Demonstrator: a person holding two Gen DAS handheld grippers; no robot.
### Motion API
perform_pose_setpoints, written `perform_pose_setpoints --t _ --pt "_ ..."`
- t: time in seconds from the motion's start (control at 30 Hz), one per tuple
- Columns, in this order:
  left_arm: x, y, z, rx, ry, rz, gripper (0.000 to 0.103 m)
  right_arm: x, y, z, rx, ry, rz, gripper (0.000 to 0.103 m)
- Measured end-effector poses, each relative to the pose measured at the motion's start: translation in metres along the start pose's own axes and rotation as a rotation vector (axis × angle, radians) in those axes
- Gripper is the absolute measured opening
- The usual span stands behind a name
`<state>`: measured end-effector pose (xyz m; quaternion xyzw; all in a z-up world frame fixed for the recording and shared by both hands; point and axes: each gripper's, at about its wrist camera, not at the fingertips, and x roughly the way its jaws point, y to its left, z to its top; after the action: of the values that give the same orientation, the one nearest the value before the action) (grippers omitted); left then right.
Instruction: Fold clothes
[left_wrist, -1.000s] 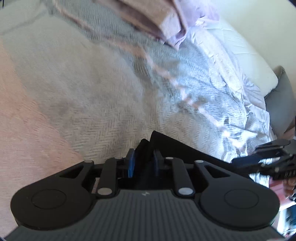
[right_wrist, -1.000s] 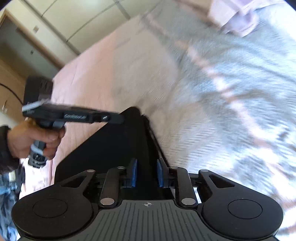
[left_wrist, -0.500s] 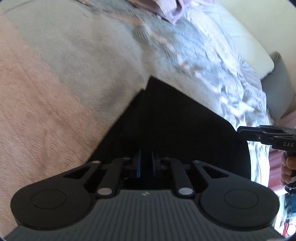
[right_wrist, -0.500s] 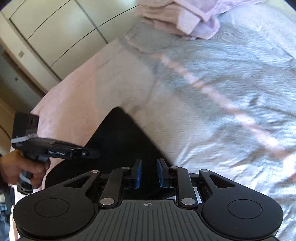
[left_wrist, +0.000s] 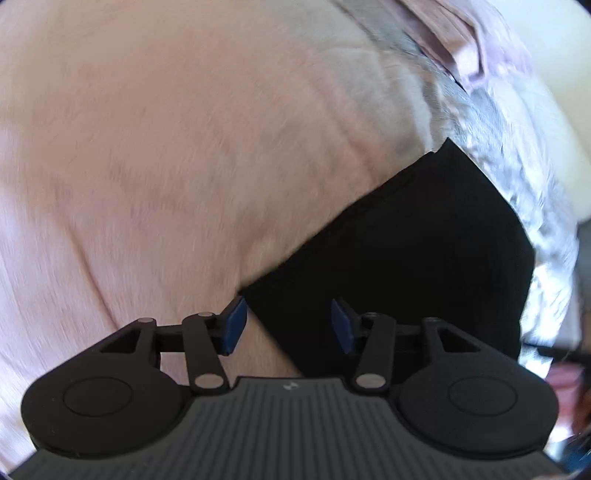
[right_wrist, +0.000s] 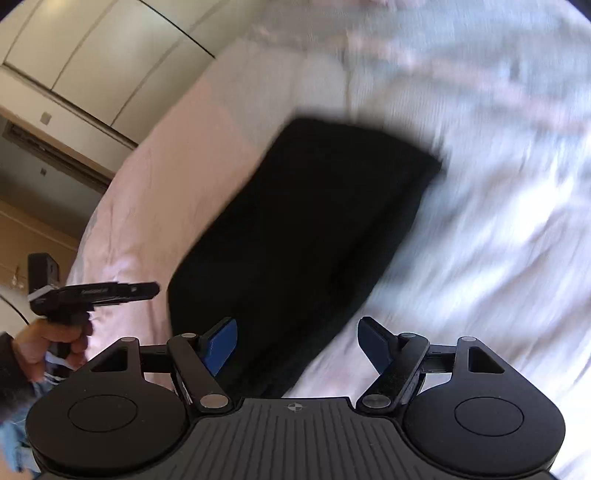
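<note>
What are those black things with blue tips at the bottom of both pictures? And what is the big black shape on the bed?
Those are grabbers that a person holds, one in each hand. Each carries a camera looking along its two fingers, so one picture comes from the left gripper and one from the right gripper. The blue pads are the fingertips. Both grabbers stand open with nothing held between them. The black shape is a piece of black clothing lying on the bed cover, which is pink on one side and grey on the other. In the right picture you can see the person's left hand holding the other grabber. Some pale purple clothes lie further away.
</note>
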<state>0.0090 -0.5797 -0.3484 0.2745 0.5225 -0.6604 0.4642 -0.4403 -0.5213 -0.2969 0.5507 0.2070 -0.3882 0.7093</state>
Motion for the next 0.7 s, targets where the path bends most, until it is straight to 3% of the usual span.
perform_pose_setpoints --t 0.1,0.23,0.33,0.5,0.6,0.7 --pt "0.015 0.023 -0.014 -0.079 0.029 -0.032 0.047 0.025 0.002 -0.03 0.095 0.021 0.034 0.075" --pt "0.036 0.037 -0.015 -0.161 -0.01 -0.077 0.051 0.052 -0.008 -0.05 0.252 -0.053 0.059 0.076" --pt "0.043 0.042 -0.013 -0.219 -0.029 -0.126 0.054 0.06 -0.006 -0.055 0.285 -0.116 0.084 0.076" --pt "0.032 0.036 -0.011 -0.18 -0.046 -0.137 0.033 0.067 0.004 -0.056 0.317 -0.215 0.128 0.076" --pt "0.032 0.037 -0.011 -0.18 -0.053 -0.168 0.031 0.066 0.011 -0.055 0.349 -0.238 0.145 0.076" --pt "0.041 0.039 -0.008 -0.175 -0.033 -0.149 0.037 0.081 0.008 -0.053 0.337 -0.207 0.141 0.076"
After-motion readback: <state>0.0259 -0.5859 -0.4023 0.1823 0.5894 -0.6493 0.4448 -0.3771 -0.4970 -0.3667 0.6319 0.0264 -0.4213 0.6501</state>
